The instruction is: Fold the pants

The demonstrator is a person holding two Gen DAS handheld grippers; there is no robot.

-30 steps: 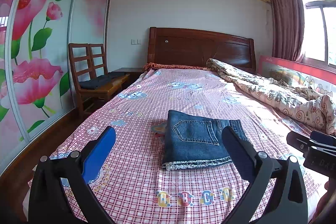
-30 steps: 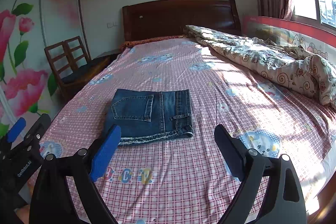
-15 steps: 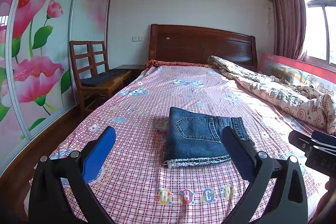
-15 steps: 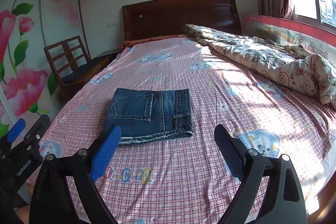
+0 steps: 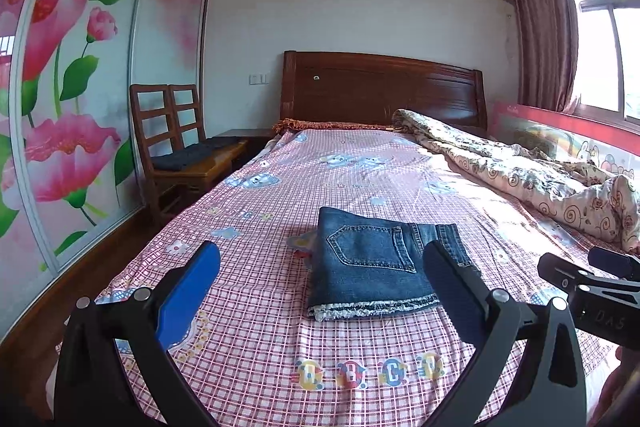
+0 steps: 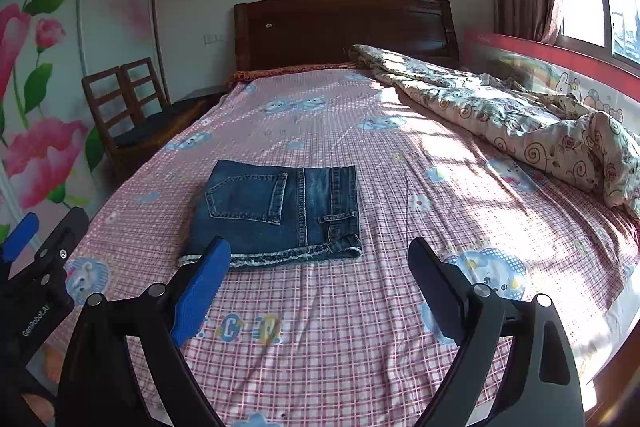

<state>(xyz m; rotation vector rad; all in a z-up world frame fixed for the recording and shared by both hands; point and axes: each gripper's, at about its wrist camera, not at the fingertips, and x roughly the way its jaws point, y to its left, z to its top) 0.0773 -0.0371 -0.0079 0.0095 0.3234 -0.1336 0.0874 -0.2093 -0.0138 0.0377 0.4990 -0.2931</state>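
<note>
The blue denim pants point(image 5: 376, 263) lie folded into a compact rectangle on the pink checked bed sheet point(image 5: 260, 327), back pocket up and frayed hems toward me. They also show in the right wrist view point(image 6: 280, 211). My left gripper point(image 5: 320, 263) is open and empty, held above the near end of the bed, short of the pants. My right gripper point(image 6: 318, 263) is open and empty, also held back from the pants' near edge. Each gripper shows at the edge of the other's view.
A crumpled floral quilt point(image 5: 520, 171) lies along the right side of the bed below a red rail point(image 6: 560, 67). The wooden headboard point(image 5: 380, 91) is at the far end. Two wooden chairs point(image 5: 180, 143) and a flowered wardrobe point(image 5: 60, 87) stand on the left.
Both grippers have drawn back and tilted up slightly. The pants lie still and both grippers stay open.
</note>
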